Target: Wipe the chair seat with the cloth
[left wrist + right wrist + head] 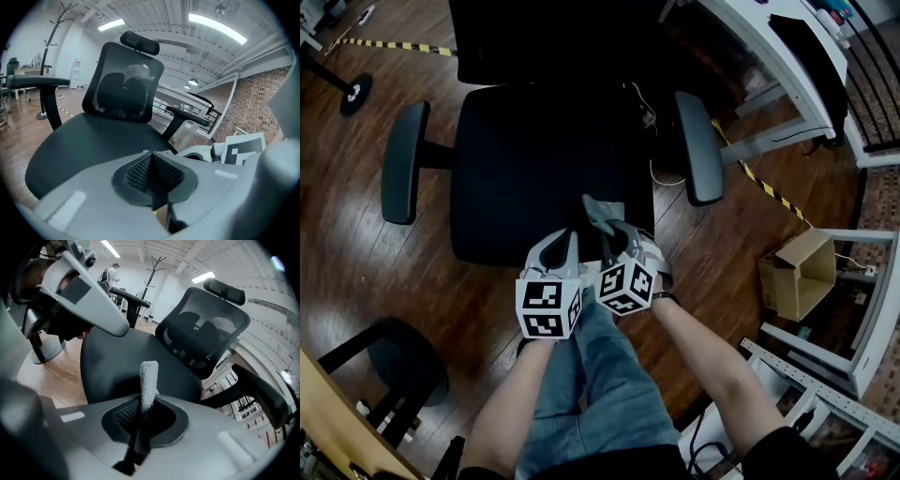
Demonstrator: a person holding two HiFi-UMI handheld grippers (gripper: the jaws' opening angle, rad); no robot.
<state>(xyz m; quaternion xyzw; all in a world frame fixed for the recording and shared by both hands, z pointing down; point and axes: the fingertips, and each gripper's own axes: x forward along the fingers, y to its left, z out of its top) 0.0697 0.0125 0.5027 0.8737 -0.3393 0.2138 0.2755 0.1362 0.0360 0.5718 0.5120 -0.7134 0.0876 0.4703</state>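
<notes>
The black office chair seat [539, 169] lies straight ahead below me, and both grippers hover over its front edge. My right gripper [602, 225] is shut on a small grey cloth [598, 214]. In the right gripper view the cloth [149, 378] stands up as a rolled strip out of the closed jaws of the right gripper [143, 408], above the seat [117, 364]. Just to its left, my left gripper [569, 248] is shut with nothing in it. In the left gripper view its meshed pads meet at the left gripper [151, 158] tip, in front of the seat [89, 140].
Padded armrests flank the seat, the left armrest [403, 161] and the right armrest [699, 148]. A white desk [787, 56] and an open cardboard box [797, 274] stand to the right. A black stool [398, 361] is at lower left. My jeans-clad legs [600, 375] are below.
</notes>
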